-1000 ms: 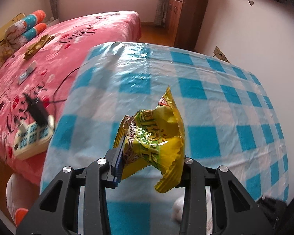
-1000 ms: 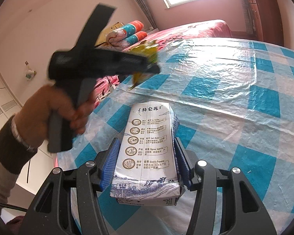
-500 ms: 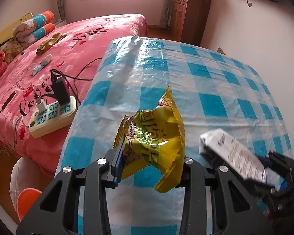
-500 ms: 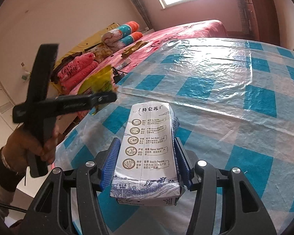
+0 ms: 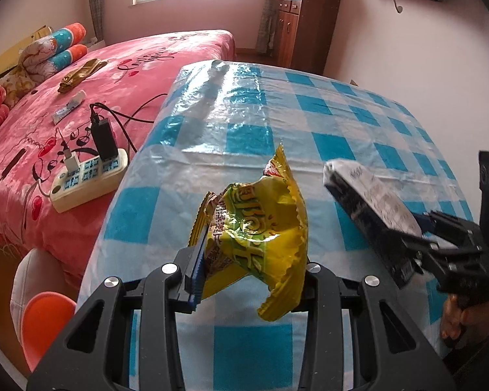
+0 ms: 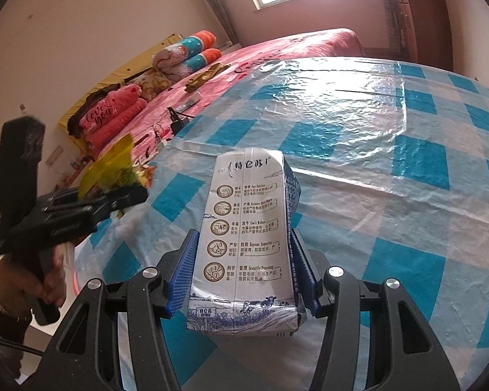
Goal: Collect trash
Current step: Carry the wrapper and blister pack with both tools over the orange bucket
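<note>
Your left tongs [image 5: 249, 270] are clenched on a crumpled yellow snack wrapper [image 5: 260, 231], held above the near left part of the checked worktop [image 5: 326, 150]; your right tongs [image 6: 243, 272] grip a flattened milk carton [image 6: 247, 244] by its sides (printed face up), also clear of the cloth; the worktop ahead of both lies bare, with nothing between the two loads. Left of the worktop is a pink bed [image 5: 153, 62] carrying a power strip [image 5: 88, 176] with plugged chargers; an orange stool [image 5: 45, 322] sits low by the near corner. Both tongs tilt downward; your left hand [image 6: 53, 280] wraps the handle from below.
</note>
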